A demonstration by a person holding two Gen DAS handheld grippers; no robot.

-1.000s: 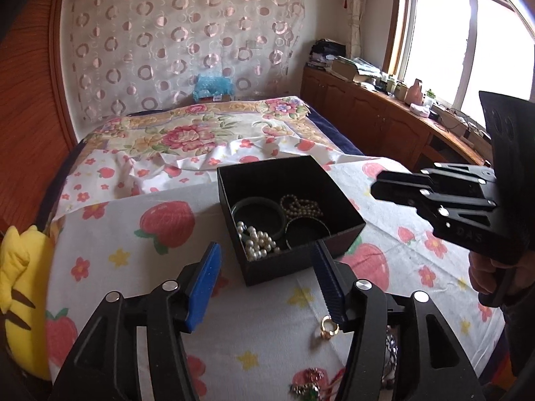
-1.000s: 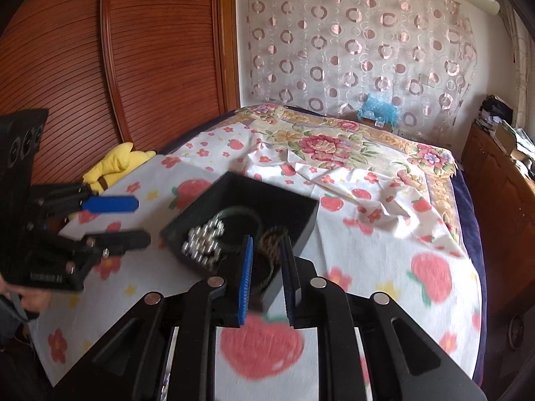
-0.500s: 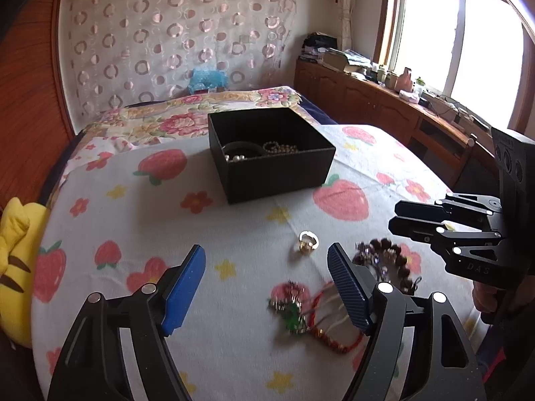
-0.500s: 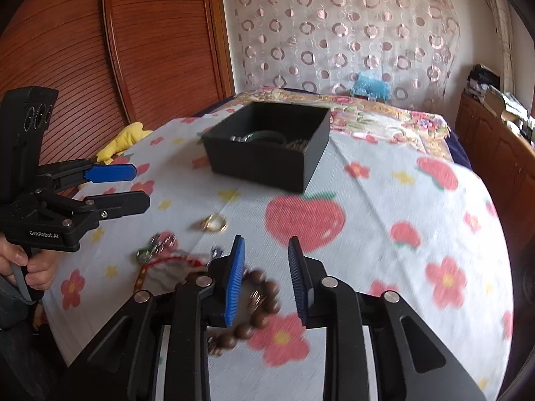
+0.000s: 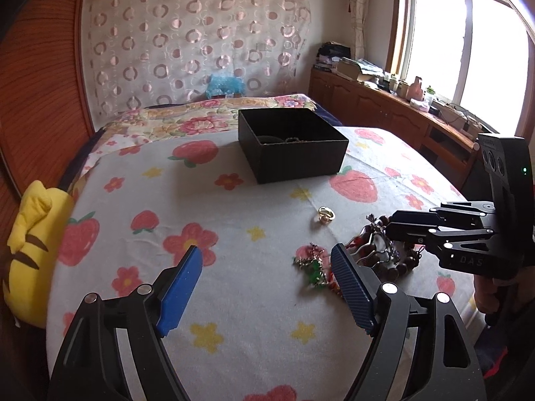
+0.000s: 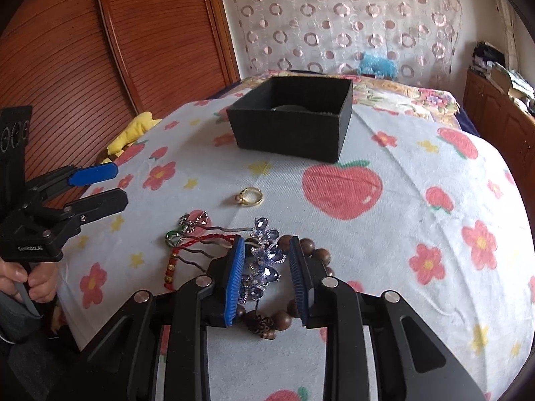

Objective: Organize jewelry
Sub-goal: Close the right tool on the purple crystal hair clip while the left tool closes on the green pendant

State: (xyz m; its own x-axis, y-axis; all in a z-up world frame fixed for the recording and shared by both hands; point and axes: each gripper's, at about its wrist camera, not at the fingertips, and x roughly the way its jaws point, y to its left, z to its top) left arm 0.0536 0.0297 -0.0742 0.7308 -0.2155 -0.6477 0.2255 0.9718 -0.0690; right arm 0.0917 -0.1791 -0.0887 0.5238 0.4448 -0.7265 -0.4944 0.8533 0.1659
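Note:
A black open box (image 5: 294,147) (image 6: 294,127) with jewelry inside stands at the far middle of the bed. Nearer lie a gold ring (image 5: 326,214) (image 6: 249,196), a red cord bracelet with green charm (image 6: 187,244) (image 5: 312,269), a purple crystal hairpin (image 6: 264,260) and a brown wooden bead bracelet (image 6: 314,254) (image 5: 371,260). My right gripper (image 6: 265,279) is open, low over the pile, its jaws on either side of the crystal hairpin. My left gripper (image 5: 267,287) is open and empty, just left of the pile.
The bed has a white sheet with strawberries and flowers (image 5: 200,207). A yellow plush toy (image 5: 30,250) lies at the left edge by the wooden headboard. A wooden cabinet (image 5: 384,107) with clutter runs under the window at the right.
Both grippers drew back from the box and dropped toward the near jewelry pile. The right gripper opened wider and now straddles the crystal hairpin.

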